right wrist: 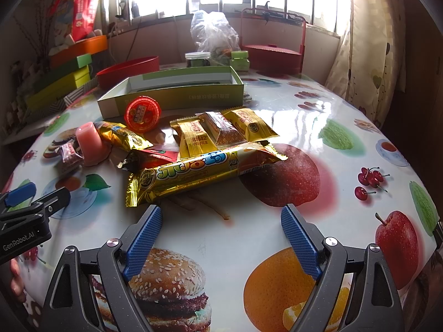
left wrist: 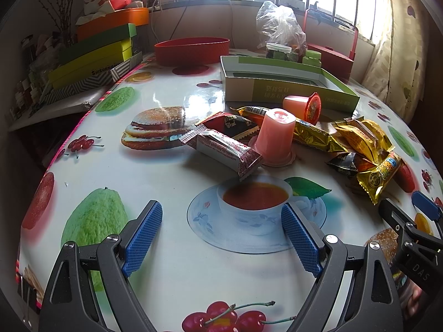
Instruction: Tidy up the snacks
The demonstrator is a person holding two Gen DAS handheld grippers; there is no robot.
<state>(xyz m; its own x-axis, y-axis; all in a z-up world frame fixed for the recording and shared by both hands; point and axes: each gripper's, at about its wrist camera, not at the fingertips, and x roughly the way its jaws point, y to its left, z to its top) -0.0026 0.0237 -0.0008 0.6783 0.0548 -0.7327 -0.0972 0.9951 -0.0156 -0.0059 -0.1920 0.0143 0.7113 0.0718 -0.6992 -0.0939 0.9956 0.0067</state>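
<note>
Currently both the left gripper [left wrist: 221, 235] and right gripper [right wrist: 221, 238] are spread, empty. Snack packets [right wrist: 205, 149] lie mid-desk before the green box [right wrist: 177, 94]; a long gold packet [right wrist: 199, 174] fronts the right gripper.

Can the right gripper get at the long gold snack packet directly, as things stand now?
Probably yes. The right gripper is open, and the long gold snack packet lies just ahead with only bare tablecloth between.

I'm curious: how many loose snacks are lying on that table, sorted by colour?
Pink jelly cups: 2
Gold packets: 5
Red or dark packets: 3
Total: 10
</note>
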